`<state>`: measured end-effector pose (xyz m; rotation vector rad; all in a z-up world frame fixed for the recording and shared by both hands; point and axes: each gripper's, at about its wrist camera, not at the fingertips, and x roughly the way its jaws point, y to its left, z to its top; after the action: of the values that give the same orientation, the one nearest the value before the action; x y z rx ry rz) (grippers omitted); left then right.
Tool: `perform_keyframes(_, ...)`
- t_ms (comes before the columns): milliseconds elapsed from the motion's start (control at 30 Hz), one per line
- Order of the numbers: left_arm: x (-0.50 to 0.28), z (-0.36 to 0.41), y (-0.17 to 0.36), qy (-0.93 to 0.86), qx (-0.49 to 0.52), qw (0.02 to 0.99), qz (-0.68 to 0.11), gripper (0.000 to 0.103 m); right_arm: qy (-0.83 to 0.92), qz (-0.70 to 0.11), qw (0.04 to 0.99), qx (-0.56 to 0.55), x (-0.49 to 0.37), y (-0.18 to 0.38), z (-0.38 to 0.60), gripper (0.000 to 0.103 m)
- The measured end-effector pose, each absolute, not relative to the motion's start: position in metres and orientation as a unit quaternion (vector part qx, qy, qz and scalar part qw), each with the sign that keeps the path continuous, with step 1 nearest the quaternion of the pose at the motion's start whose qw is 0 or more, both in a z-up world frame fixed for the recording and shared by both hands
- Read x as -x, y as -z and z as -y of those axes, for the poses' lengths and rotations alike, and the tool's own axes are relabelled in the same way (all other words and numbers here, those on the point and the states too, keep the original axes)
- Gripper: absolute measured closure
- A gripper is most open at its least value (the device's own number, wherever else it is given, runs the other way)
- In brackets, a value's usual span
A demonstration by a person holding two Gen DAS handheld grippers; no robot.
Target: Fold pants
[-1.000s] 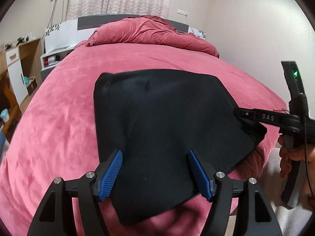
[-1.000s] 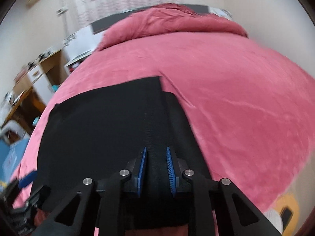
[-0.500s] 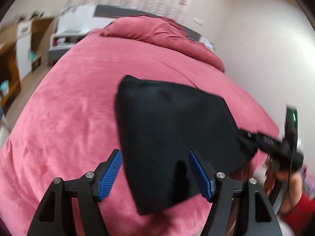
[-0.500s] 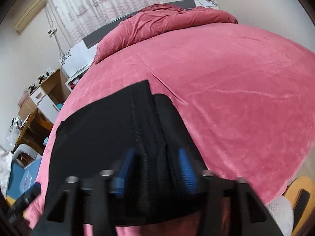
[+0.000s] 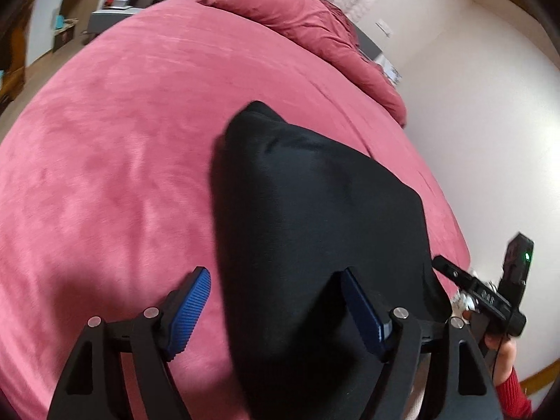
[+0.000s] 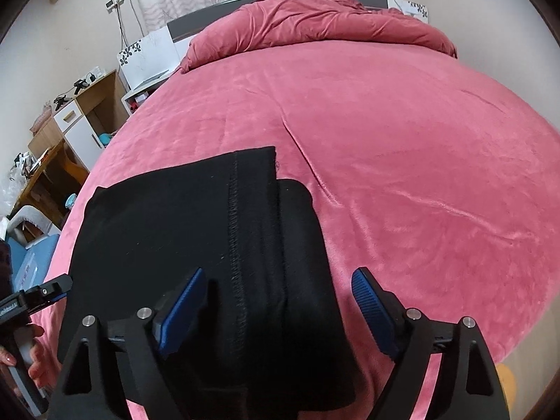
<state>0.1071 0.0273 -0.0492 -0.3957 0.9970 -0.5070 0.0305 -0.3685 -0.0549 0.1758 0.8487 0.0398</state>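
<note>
The black pants (image 5: 315,231) lie folded flat on the pink bedspread (image 5: 115,161), near the bed's front edge. My left gripper (image 5: 276,309) hovers over their near left corner, its jaws still opening, wide apart, pads clear of the cloth. In the right wrist view the pants (image 6: 196,231) show a stitched seam down the middle. My right gripper (image 6: 276,301) straddles their right edge, jaws opening, with the cloth lying below and nothing pinched. The right gripper (image 5: 451,271) also shows at the pants' far right corner in the left wrist view.
A bunched pink duvet (image 6: 315,21) lies at the head of the bed. A wooden desk and white cabinet (image 6: 70,129) stand left of the bed. A white wall (image 5: 490,122) runs close along the right side. A hand (image 6: 35,360) holds the left gripper's handle.
The right gripper was shut on the pants' folded edge and has let go, its jaws now wide. The left gripper swung left and rolled, so the pants sit further right in its view.
</note>
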Motion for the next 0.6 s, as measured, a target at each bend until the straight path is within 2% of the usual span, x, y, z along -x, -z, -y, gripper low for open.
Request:
perform_keyframes(333, -0.127, -0.017, 0.061, 0.291, 0.195, 0.791, -0.501, 0.022, -0.071, -0.453, 0.883, -0.101, -0.05, 0.074, 0.383, 0.013)
perform_keyframes(600, -0.141, -0.011, 0.071, 0.32, 0.205, 0.765, -0.521, 0.02, -0.132, -0.481, 0.841, -0.211, -0.065, 0.101, 0.409, 0.009)
